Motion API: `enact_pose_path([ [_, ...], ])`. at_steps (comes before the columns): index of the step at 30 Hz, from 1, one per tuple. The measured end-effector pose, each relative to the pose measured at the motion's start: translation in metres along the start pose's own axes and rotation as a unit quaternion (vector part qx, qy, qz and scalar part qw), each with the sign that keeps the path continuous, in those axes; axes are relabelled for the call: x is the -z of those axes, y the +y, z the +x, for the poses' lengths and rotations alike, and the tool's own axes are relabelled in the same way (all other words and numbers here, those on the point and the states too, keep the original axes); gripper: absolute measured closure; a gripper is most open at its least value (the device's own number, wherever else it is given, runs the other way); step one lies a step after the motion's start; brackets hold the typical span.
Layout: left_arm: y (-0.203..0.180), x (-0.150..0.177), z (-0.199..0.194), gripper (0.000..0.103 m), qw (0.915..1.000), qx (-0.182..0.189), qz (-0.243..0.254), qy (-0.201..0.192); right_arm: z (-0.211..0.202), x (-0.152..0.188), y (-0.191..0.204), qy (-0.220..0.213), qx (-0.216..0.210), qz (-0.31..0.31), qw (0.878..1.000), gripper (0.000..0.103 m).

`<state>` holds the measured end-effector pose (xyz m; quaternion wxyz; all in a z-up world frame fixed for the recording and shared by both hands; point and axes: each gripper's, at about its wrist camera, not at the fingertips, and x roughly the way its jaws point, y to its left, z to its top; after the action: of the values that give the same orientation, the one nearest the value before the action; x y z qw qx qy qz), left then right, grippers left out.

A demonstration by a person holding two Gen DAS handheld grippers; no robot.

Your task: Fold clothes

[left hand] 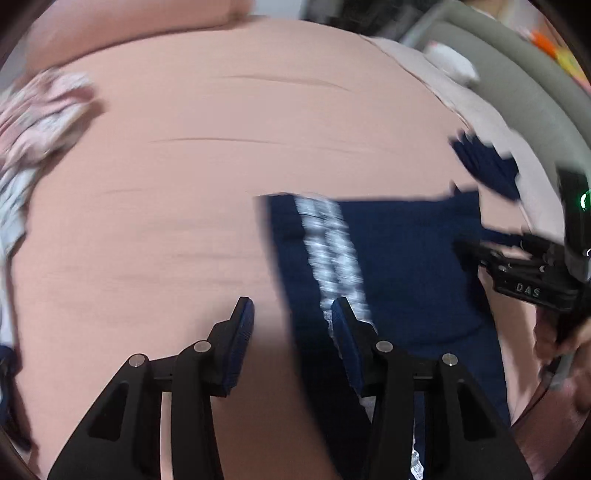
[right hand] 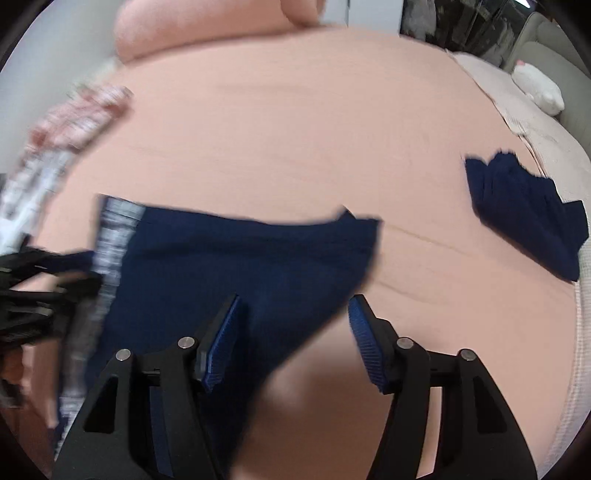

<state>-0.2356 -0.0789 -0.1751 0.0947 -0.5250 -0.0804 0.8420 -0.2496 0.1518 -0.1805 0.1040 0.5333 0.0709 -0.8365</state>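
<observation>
A navy garment with a white patterned stripe (left hand: 388, 258) lies spread on the peach-sheeted bed (left hand: 184, 166), toward the near edge. The left gripper (left hand: 291, 306) hangs above it with its fingers (left hand: 242, 332) spread apart and holding nothing; the striped side of the garment runs under and just ahead of the right-hand finger, while the other finger is over bare sheet. From the right wrist view, the same navy garment (right hand: 240, 258) fills the space ahead and to the left of the right gripper (right hand: 293, 302), whose fingers (right hand: 364, 332) are also parted and empty: one sits over the dark cloth, the other over the sheet beside the garment's edge. Both views are smeared with motion blur, so I cannot tell whether either finger touches the fabric.

A second, smaller navy piece (right hand: 528, 218) lies well apart near the bed's right side. A pile of pink and white patterned clothes (left hand: 40, 122) rests at the left edge, and a pillow (right hand: 207, 29) sits at the far end.
</observation>
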Motion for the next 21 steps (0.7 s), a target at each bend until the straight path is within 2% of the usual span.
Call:
enact_pose_path([
  [4, 0.022, -0.014, -0.015, 0.056, 0.9982, -0.008, -0.047, -0.038, -0.019, -0.003, -0.030, -0.034, -0.003, 0.041, 0.999, 0.043],
  [7, 0.007, -0.022, -0.007, 0.056, 0.9973, 0.039, -0.037, -0.050, -0.024, -0.012, -0.041, -0.057, 0.048, 0.051, 0.996, 0.043],
  [9, -0.009, -0.024, 0.000, 0.056, 0.9970, 0.055, -0.012, -0.052, -0.020, -0.016, -0.058, -0.047, 0.090, 0.096, 0.990, 0.042],
  [11, -0.030, -0.033, 0.019, 0.056, 0.9970, 0.056, 0.016, -0.050, -0.006, -0.014, -0.072, -0.017, 0.098, 0.134, 0.986, 0.042],
  [12, -0.040, -0.036, 0.027, 0.056, 0.9968, 0.057, 0.028, -0.049, 0.002, -0.012, -0.076, 0.002, 0.080, 0.141, 0.987, 0.043],
  [15, -0.047, -0.034, 0.023, 0.056, 0.9960, 0.065, 0.040, -0.046, 0.000, -0.008, -0.063, -0.014, 0.056, 0.112, 0.992, 0.043],
  [18, -0.027, -0.018, 0.010, 0.056, 0.9961, 0.062, 0.045, -0.043, -0.010, -0.003, -0.045, -0.042, 0.037, 0.076, 0.996, 0.043],
  [21, -0.025, -0.021, 0.015, 0.056, 0.9966, 0.056, 0.042, -0.043, -0.012, 0.000, -0.019, -0.052, 0.045, 0.024, 0.997, 0.043],
])
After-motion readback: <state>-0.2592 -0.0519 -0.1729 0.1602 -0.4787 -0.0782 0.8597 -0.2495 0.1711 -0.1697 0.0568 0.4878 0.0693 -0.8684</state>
